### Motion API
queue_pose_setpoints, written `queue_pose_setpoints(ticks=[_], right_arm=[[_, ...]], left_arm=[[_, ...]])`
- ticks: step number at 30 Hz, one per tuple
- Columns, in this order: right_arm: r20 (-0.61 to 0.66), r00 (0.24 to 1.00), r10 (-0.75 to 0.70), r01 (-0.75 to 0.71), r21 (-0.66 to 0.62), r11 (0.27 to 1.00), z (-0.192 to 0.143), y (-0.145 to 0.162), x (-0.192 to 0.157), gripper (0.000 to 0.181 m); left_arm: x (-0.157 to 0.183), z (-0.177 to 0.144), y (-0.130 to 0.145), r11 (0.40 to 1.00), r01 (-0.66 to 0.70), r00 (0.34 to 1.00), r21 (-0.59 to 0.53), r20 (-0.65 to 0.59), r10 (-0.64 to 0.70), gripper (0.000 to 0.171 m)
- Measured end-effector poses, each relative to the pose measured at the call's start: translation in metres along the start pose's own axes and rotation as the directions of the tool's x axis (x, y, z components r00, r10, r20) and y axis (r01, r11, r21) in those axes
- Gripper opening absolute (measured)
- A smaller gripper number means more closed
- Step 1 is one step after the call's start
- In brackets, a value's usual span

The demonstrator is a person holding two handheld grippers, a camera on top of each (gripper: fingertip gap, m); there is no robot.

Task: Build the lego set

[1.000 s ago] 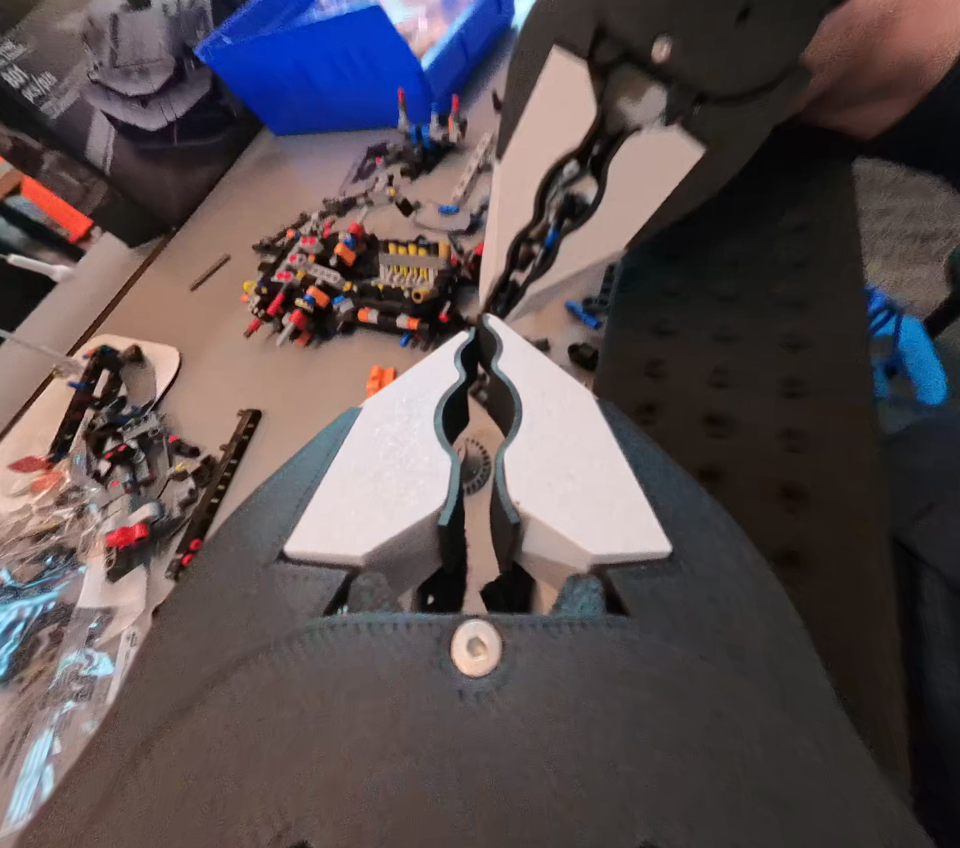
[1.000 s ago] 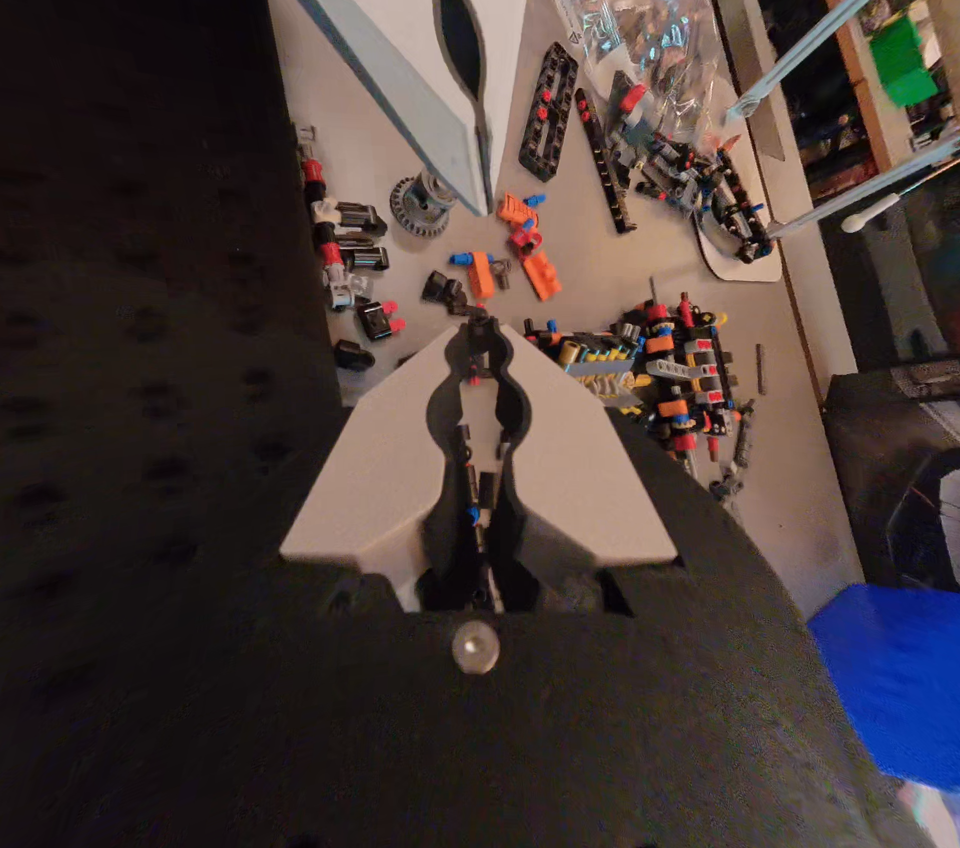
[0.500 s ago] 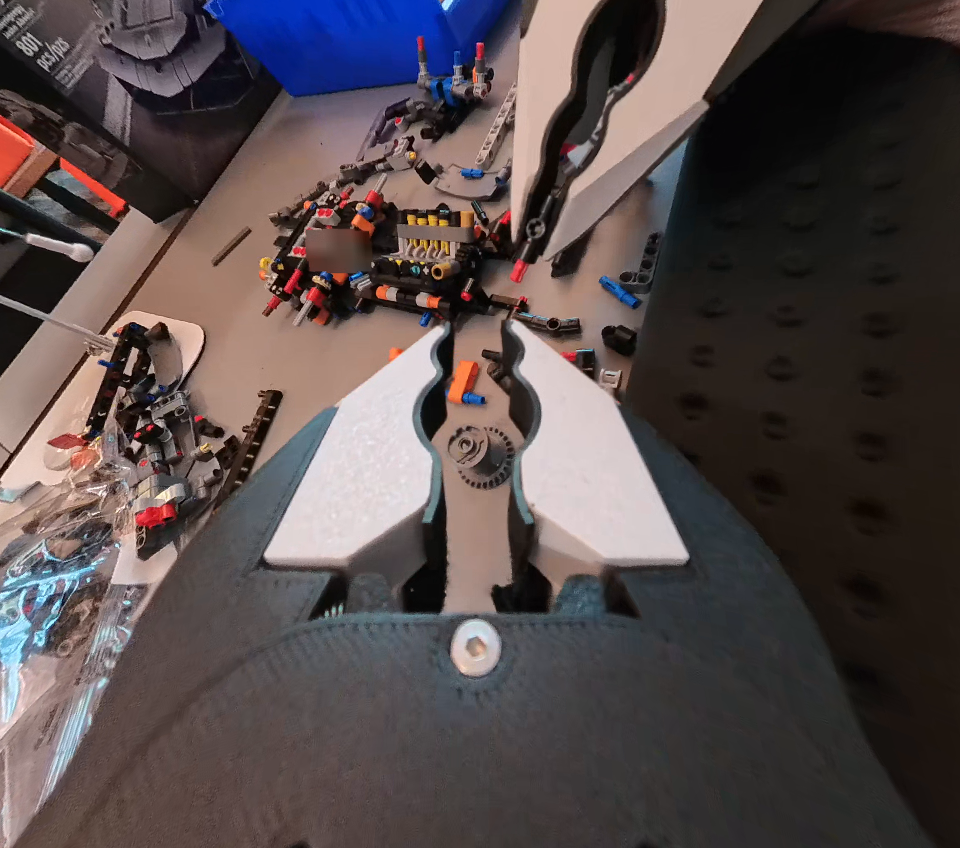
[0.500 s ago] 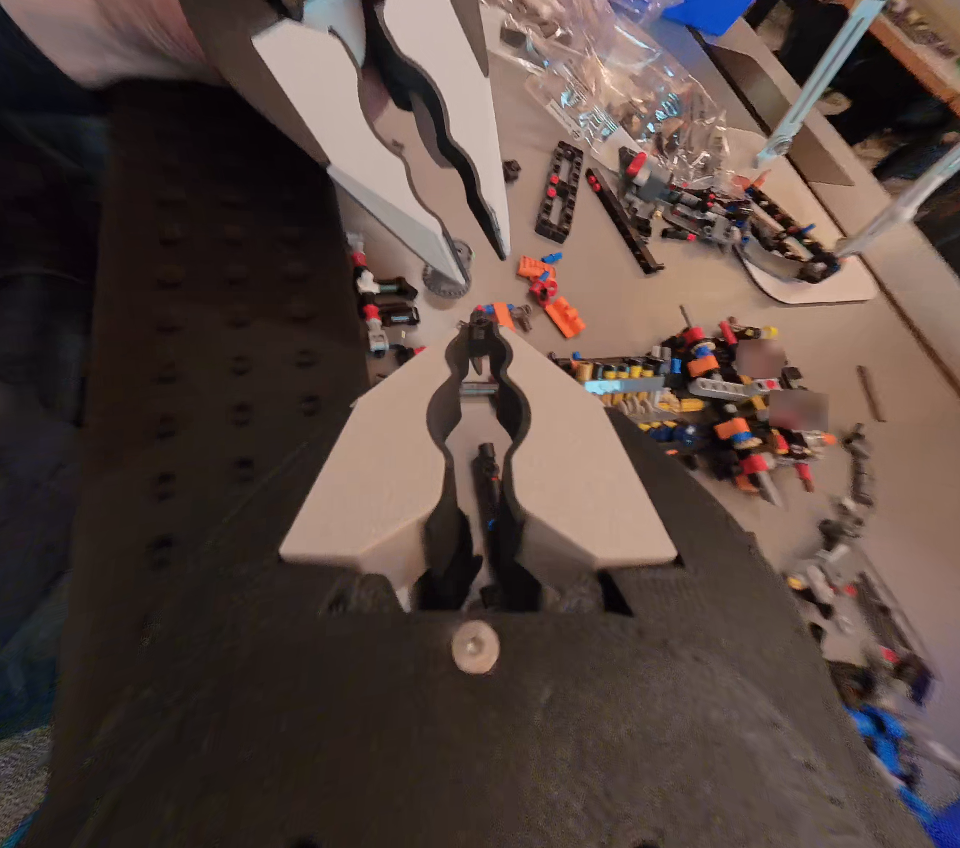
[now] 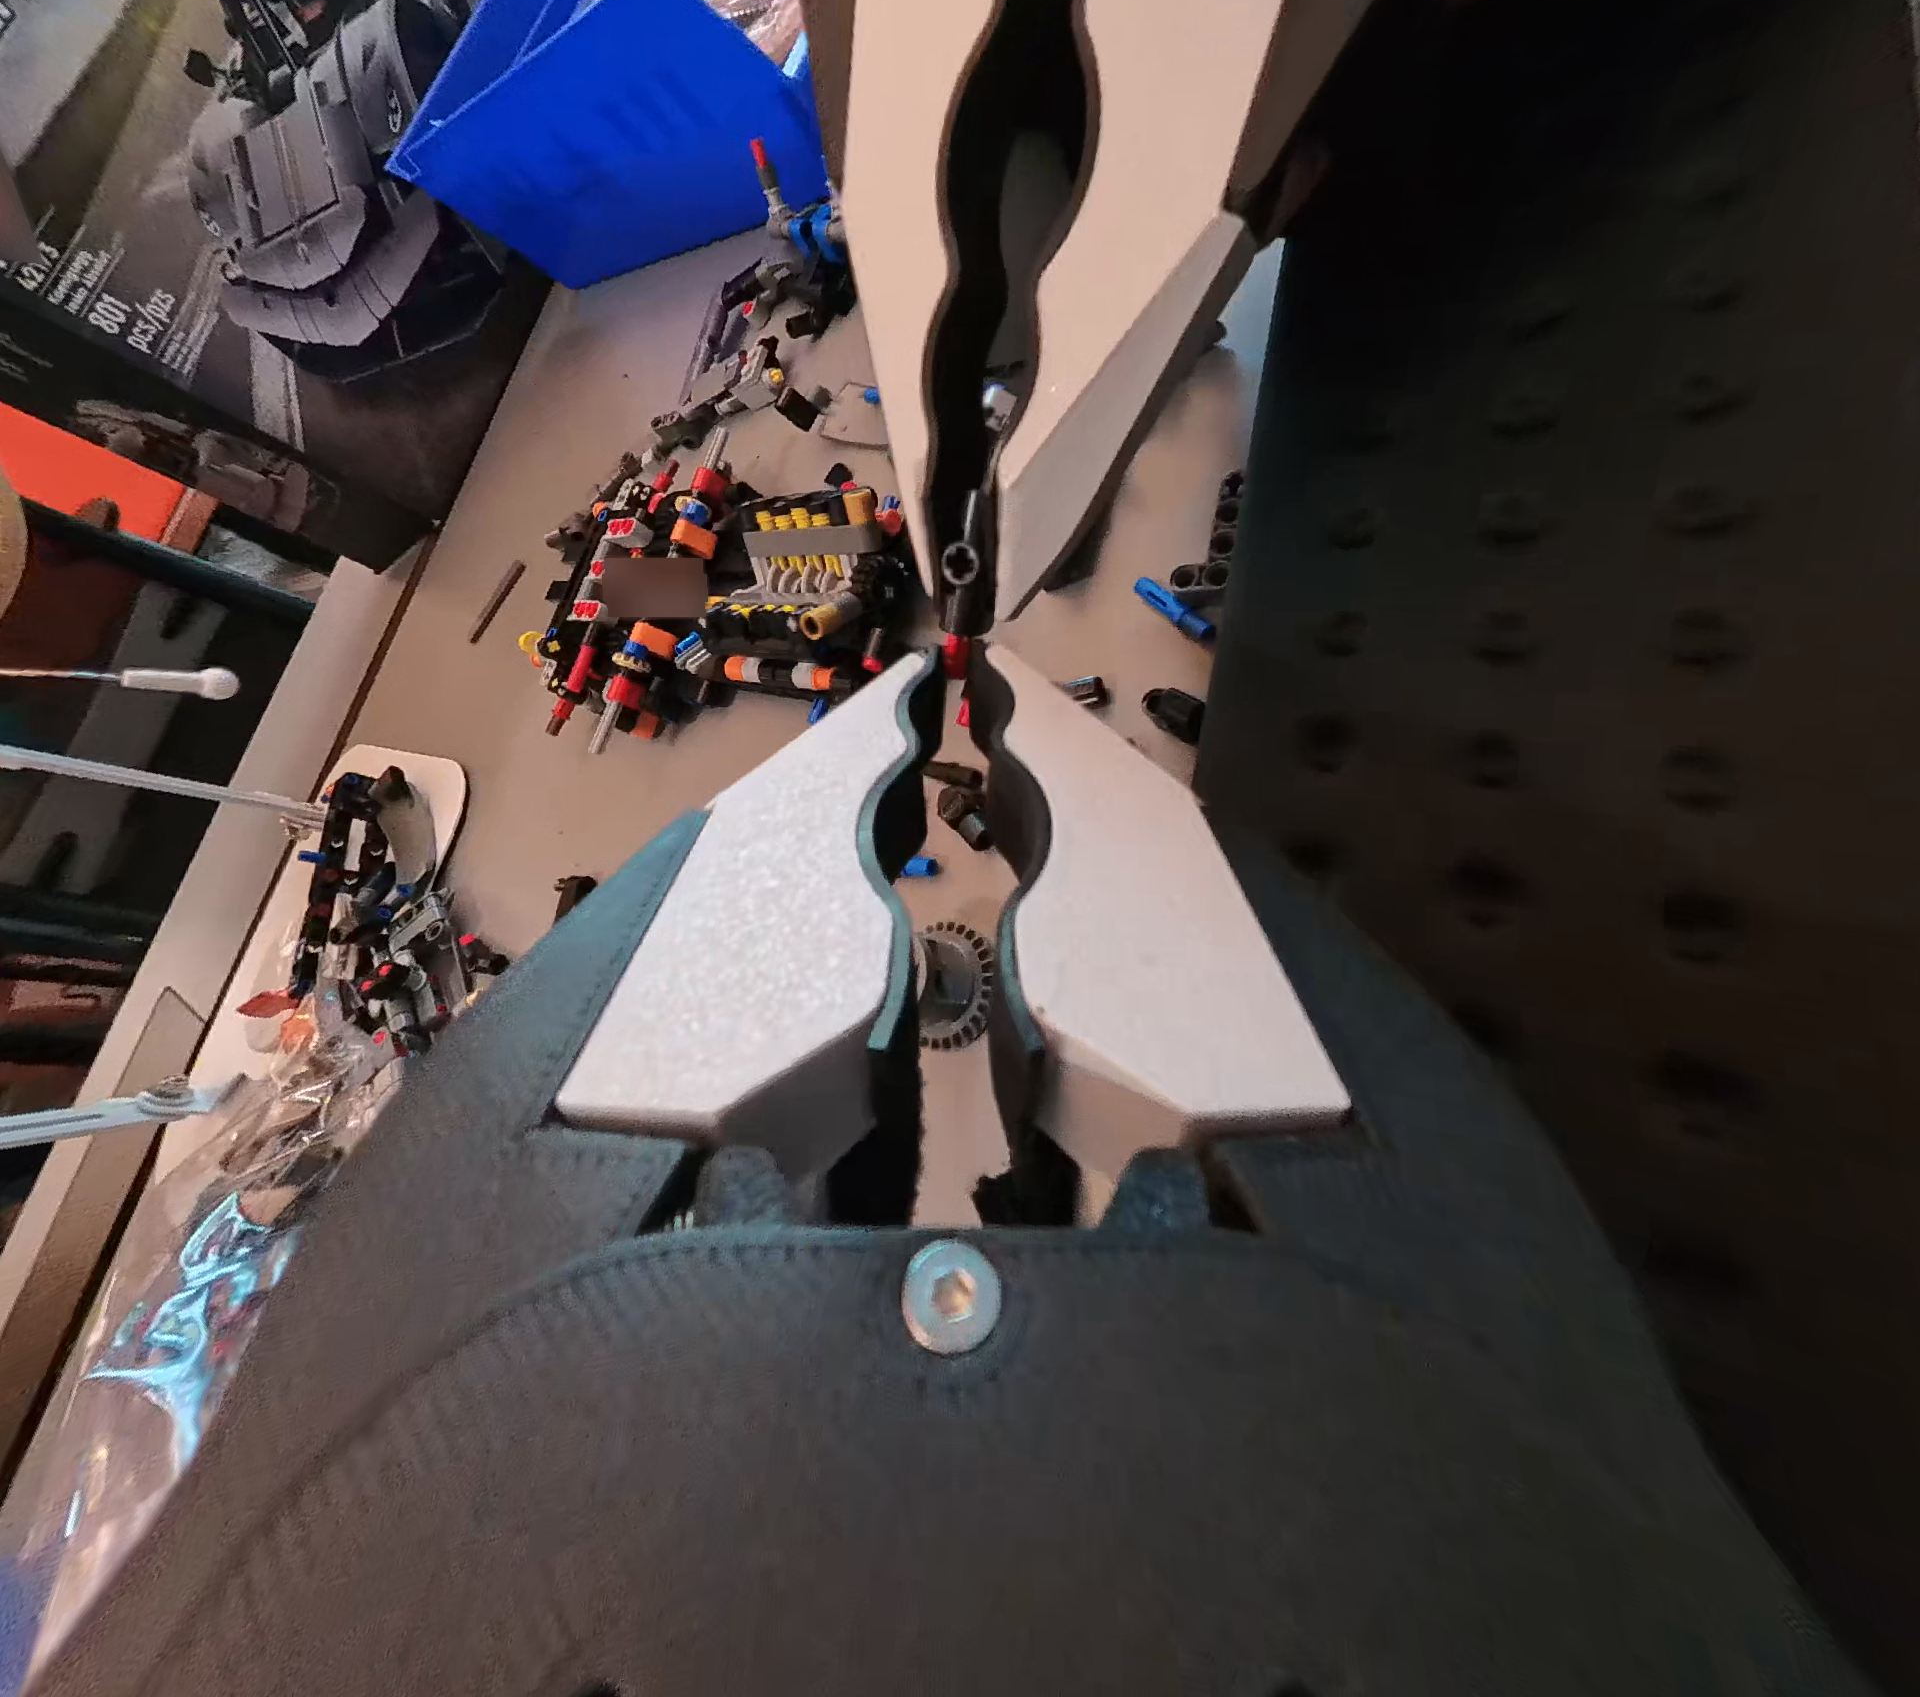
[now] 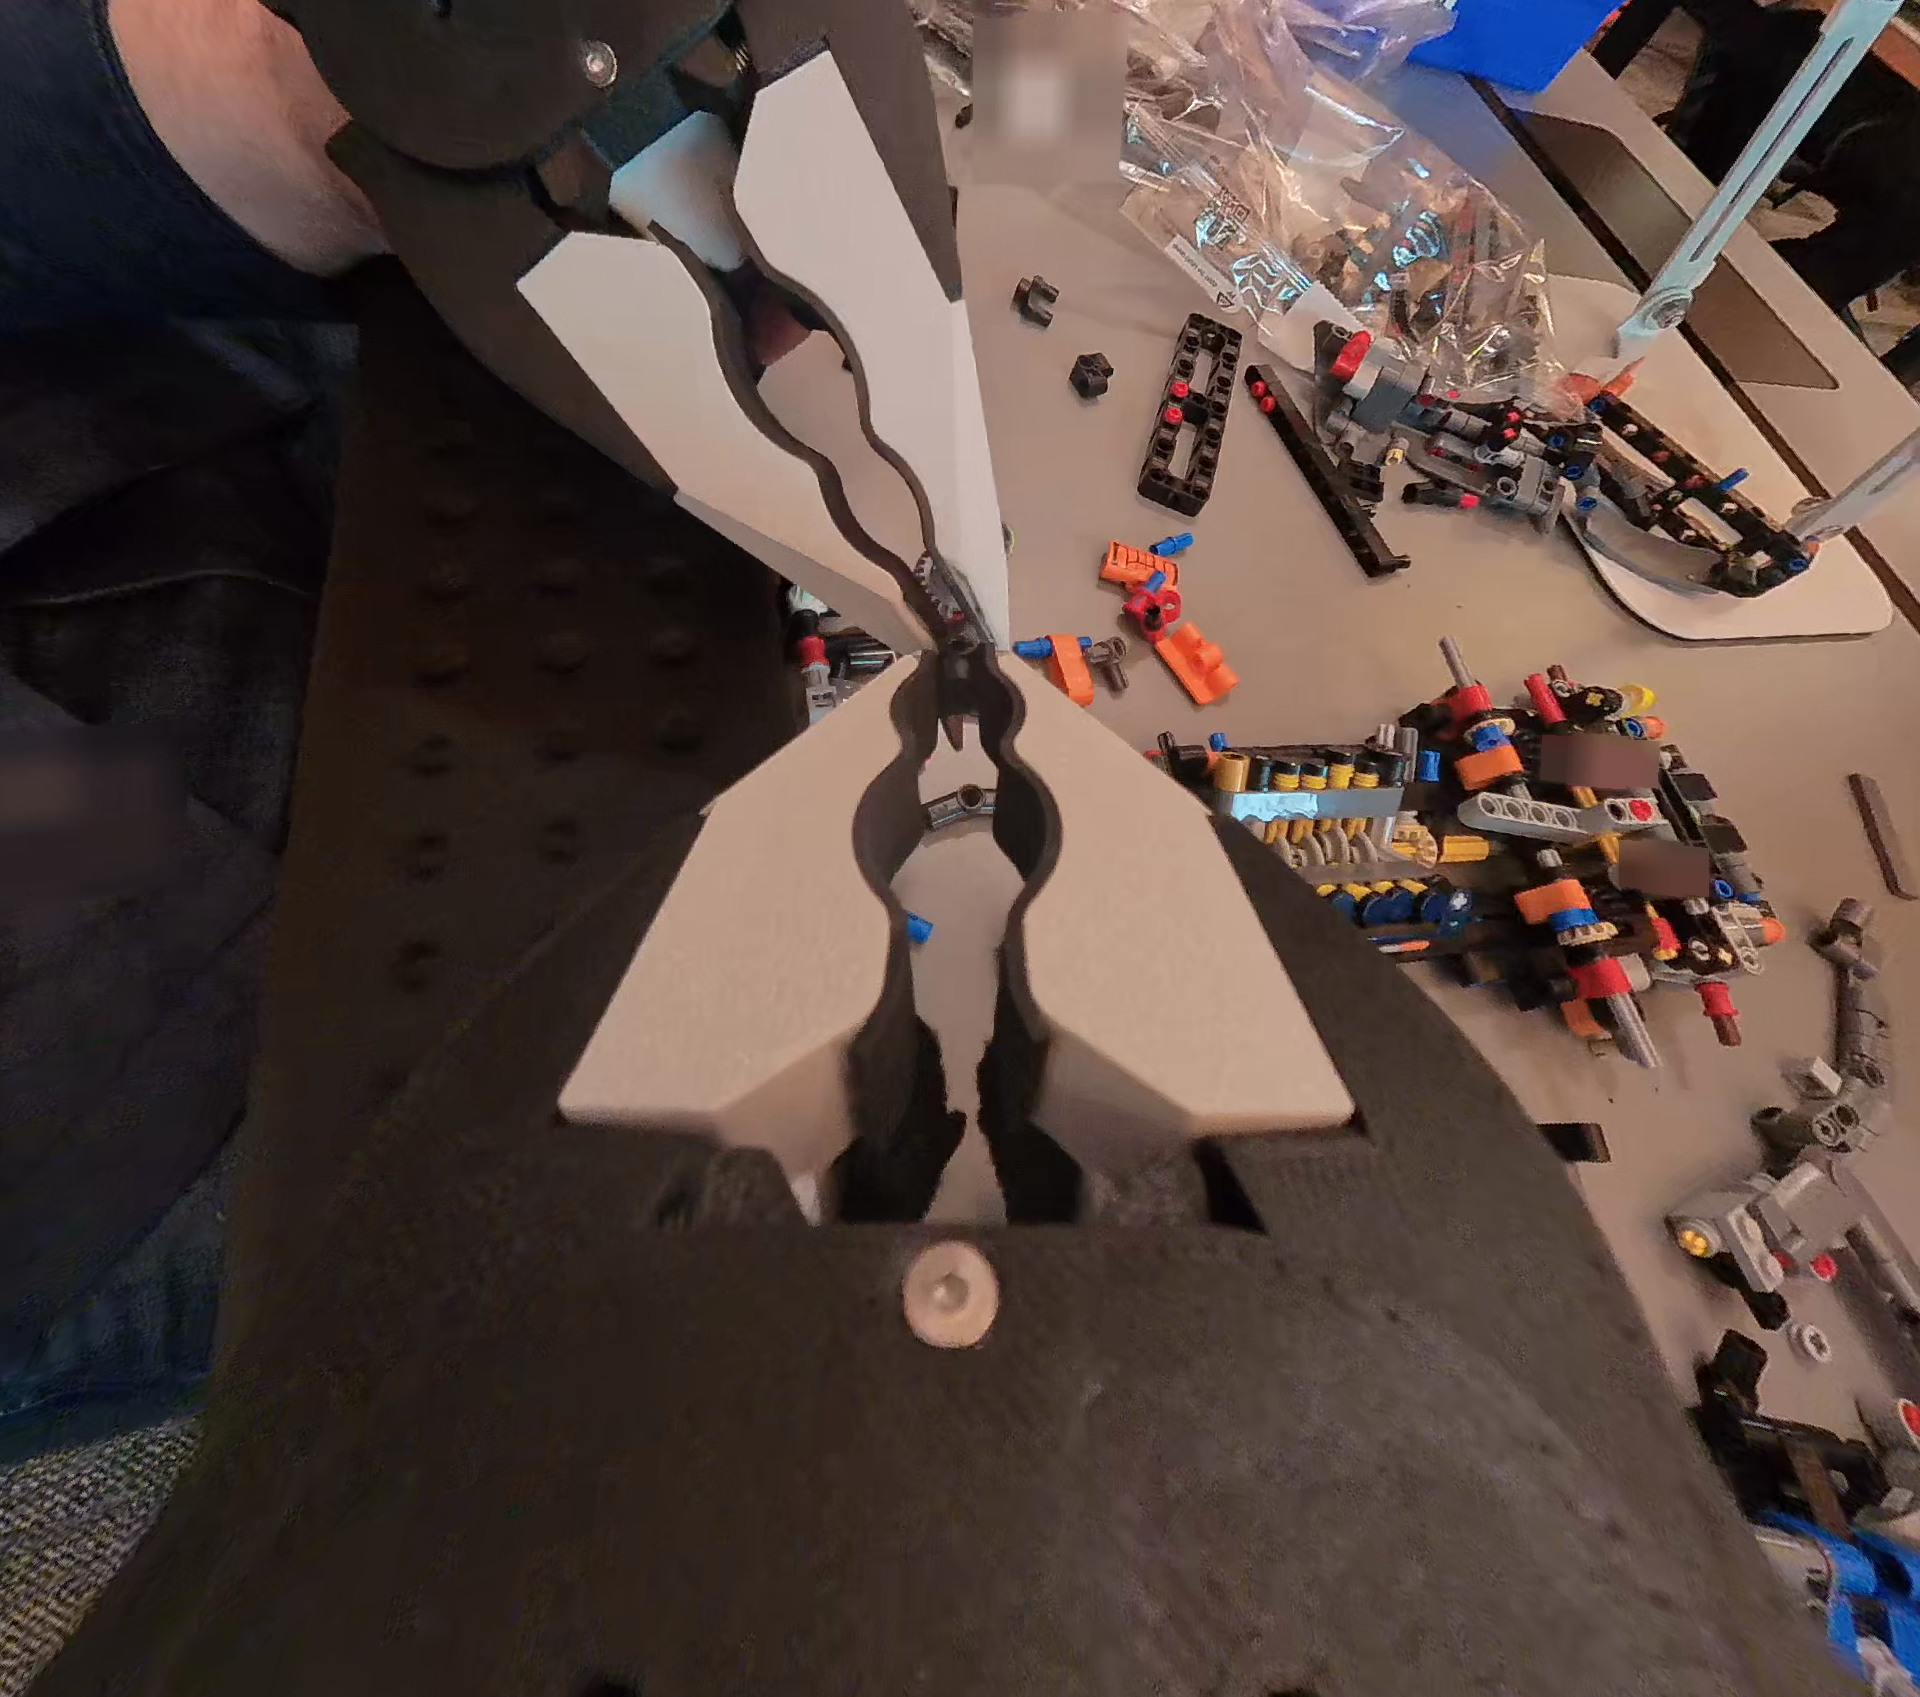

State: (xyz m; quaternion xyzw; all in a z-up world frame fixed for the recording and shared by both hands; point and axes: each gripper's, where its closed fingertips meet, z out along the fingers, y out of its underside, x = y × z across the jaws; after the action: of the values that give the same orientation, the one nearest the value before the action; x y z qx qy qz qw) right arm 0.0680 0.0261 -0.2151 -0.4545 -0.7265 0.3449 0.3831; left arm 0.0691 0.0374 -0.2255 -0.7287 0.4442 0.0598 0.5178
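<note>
1. Two grippers are meeting tip to tip above the table: the left gripper is reaching up from below and the right gripper is coming down to face it.
2. We are seeing the right jaws pinching a black connector; its long axis is running in line with both grippers, and a red pin is sticking out of its end toward the left tips.
3. We are seeing the left jaws drawn to a narrow gap with the pin's end between them; whether they are gripping it, we cannot tell.
4. We are judging that the coming move is a straight push or pull along that shared axis, and any tilt could jam the pin.
5. We are noting little room: a gear and loose parts are lying on the table below the tips, the build is sitting just left of them, and a black board is edging in on the right.
6. We are also seeing a blue bin and the box standing well behind, and bags crowding the far edge.
</note>
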Motion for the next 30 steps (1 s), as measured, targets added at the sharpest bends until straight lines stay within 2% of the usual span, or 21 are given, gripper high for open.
queue_pose_setpoints(ticks=[7, 14, 15, 16, 17, 18, 21, 24, 26, 28, 30], right_arm=[[0.016, 1.000, 0.008, -0.008, -0.005, 1.000, 0.000, 0.000, -0.002, 0.005], [0.058, 0.996, 0.063, -0.065, 0.033, 0.997, -0.009, -0.002, -0.003, 0.005], [0.029, 0.996, 0.086, -0.088, 0.041, 0.995, -0.018, 0.001, 0.006, 0.005], [0.041, 0.991, 0.128, -0.131, 0.089, 0.987, -0.031, 0.001, 0.012, 0.005], [0.067, 0.986, 0.151, -0.160, 0.148, 0.976, -0.042, -0.004, 0.013, 0.004], [0.062, 0.988, 0.143, -0.152, 0.164, 0.975, -0.044, -0.008, 0.014, 0.005], [0.018, 0.993, 0.113, -0.114, 0.086, 0.990, -0.031, 0.002, 0.014, 0.005], [0.046, 0.987, 0.153, -0.158, 0.144, 0.977, -0.039, -0.003, 0.017, 0.005], [0.040, 0.990, 0.137, -0.141, 0.097, 0.985, -0.032, 0.003, 0.015, 0.005], [0.033, 0.990, 0.135, -0.137, 0.060, 0.989, -0.027, 0.009, 0.014, 0.005], [0.037, 0.990, 0.136, -0.139, 0.083, 0.987, -0.030, 0.006, 0.014, 0.005]], left_arm=[[0.002, -0.003, 0.003, 0.999, 0.037, 0.999, -0.016, -0.023, -0.037, 0.001], [0.003, -0.010, -0.003, 0.996, 0.083, 0.995, 0.041, -0.065, -0.080, 0.000], [-0.008, -0.010, 0.016, 0.995, 0.080, 0.997, -0.054, 0.004, -0.080, 0.000], [-0.016, -0.017, 0.027, 0.993, 0.107, 0.994, -0.057, 0.016, -0.106, 0.000], [-0.023, -0.030, 0.014, 0.978, 0.201, 0.980, 0.055, -0.020, -0.200, 0.000], [-0.024, -0.035, 0.007, 0.970, 0.225, 0.974, 0.092, -0.039, -0.222, 0.000], [-0.005, -0.008, 0.018, 0.996, 0.071, 0.997, -0.054, -0.019, -0.072, 0.000], [-0.016, -0.002, 0.033, 0.985, 0.138, 0.990, -0.104, 0.002, -0.139, 0.000], [-0.021, 0.004, 0.042, 0.979, 0.129, 0.991, -0.157, 0.043, -0.124, 0.001], [-0.022, 0.009, 0.051, 0.971, 0.106, 0.993, -0.215, 0.067, -0.093, 0.021], [-0.026, 0.007, 0.049, 0.973, 0.109, 0.992, -0.201, 0.091, -0.093, 0.031]])
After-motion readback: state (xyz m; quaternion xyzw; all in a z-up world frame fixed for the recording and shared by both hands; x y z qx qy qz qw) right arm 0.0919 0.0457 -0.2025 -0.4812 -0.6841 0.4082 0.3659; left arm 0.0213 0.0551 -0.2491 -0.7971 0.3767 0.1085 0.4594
